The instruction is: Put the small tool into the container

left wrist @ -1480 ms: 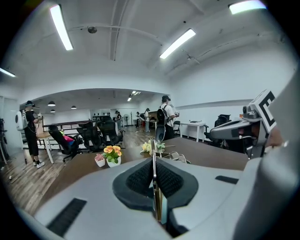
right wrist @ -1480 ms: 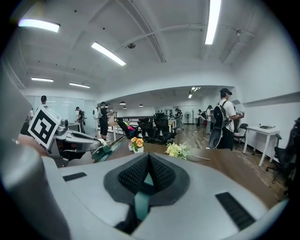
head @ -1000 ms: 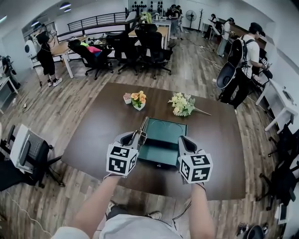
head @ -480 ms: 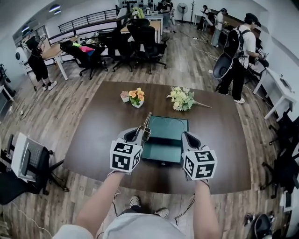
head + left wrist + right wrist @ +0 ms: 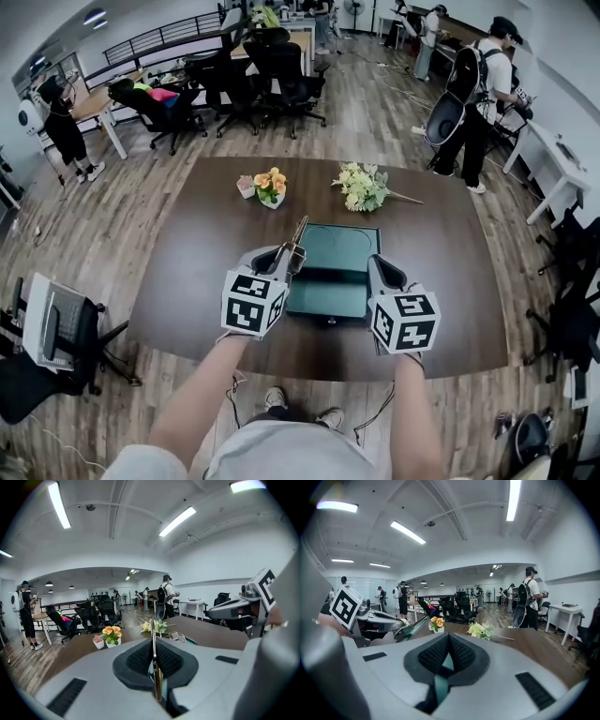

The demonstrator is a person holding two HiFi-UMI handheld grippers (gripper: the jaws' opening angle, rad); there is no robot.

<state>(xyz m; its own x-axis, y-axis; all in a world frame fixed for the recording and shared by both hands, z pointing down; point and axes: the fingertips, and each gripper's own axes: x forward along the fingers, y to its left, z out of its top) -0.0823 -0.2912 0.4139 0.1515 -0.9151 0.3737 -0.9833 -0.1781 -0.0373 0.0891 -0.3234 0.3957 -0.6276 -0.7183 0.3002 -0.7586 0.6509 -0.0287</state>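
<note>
A teal container point(image 5: 328, 298) lies open on the middle of the dark table point(image 5: 197, 272). My left gripper point(image 5: 286, 258) hangs over its left rim, shut on a thin brass-coloured small tool point(image 5: 296, 236) that sticks out forward past the pads. In the left gripper view the tool point(image 5: 153, 639) stands as a narrow blade between the closed pads of that gripper point(image 5: 153, 660). My right gripper point(image 5: 375, 267) sits at the container's right edge. Its pads point(image 5: 461, 656) meet at the tips, with a teal strip between them that looks like the container's wall.
A small pot of orange flowers point(image 5: 270, 187) and a pale bouquet point(image 5: 361, 187) lie on the table behind the container. Office chairs point(image 5: 281, 66) stand beyond the table's far edge. A person with a backpack point(image 5: 473, 94) stands at the right.
The left gripper has shifted a little along the container's left rim with the tool still in it. The right gripper has stayed at the right edge.
</note>
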